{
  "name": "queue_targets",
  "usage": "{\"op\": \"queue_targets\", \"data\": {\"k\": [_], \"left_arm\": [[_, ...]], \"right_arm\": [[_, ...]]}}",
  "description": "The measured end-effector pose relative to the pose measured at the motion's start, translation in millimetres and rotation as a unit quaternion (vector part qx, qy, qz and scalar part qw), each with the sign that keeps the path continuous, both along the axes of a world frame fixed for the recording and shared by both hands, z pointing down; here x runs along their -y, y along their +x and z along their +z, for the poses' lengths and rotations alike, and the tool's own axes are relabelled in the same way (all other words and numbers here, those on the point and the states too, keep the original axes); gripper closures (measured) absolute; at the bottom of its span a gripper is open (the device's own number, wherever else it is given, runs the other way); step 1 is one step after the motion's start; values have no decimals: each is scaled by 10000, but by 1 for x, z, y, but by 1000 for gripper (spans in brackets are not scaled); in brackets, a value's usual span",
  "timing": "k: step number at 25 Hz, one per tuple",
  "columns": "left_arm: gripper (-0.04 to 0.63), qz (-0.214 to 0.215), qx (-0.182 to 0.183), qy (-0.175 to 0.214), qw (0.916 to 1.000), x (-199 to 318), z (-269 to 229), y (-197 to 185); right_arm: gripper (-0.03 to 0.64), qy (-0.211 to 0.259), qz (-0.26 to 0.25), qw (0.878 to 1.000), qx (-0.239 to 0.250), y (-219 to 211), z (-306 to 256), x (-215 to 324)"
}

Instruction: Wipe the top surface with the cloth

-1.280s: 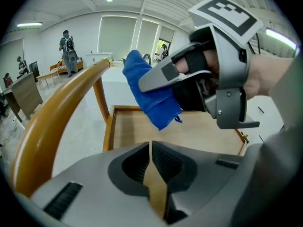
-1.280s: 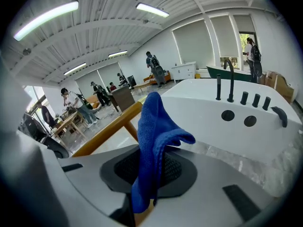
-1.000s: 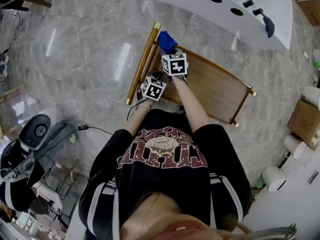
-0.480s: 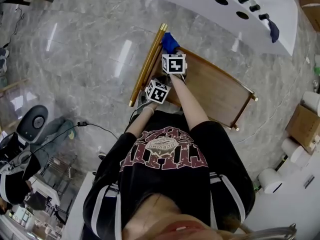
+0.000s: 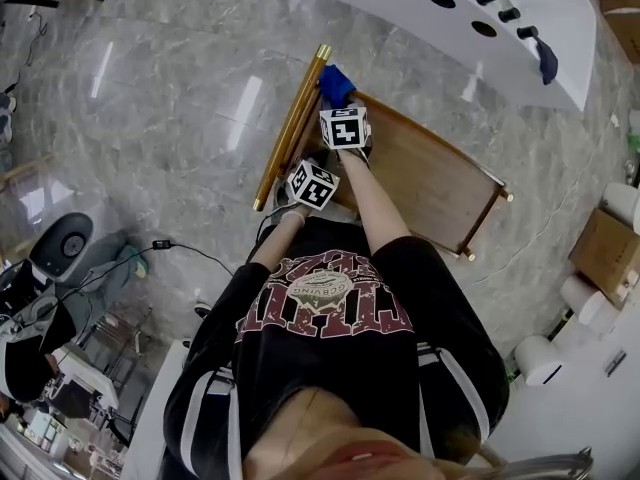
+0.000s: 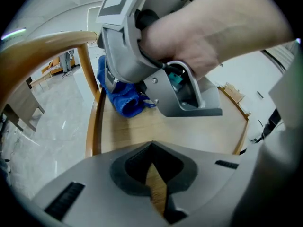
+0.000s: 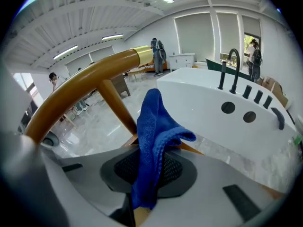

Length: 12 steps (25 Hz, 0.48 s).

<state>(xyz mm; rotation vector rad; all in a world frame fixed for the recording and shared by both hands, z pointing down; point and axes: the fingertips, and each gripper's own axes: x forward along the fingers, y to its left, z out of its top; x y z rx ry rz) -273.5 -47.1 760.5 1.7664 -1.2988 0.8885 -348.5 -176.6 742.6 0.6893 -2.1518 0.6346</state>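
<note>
Two tongs work over the brown wooden rimmed table (image 5: 430, 183). My right tongs (image 7: 147, 193) clamp the blue terry cloth (image 7: 152, 141), which sits at the table's far corner beside the round gold handle rail (image 5: 290, 123). My left tongs (image 6: 156, 186) are closed on nothing, just behind the right. Over the last second the cloth has barely shifted, so I judge that most of the top remains unwiped.

Cloth (image 5: 337, 84) near end hidden under right tool (image 7: 144, 193).
</note>
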Motion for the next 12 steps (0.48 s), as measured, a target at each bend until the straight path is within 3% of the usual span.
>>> {"op": "queue_targets", "data": {"k": [12], "left_arm": [[546,48,57,-42,10000,1,-1,2]], "right_arm": [[537,-56,-101,9999,46,11,1,3]]}}
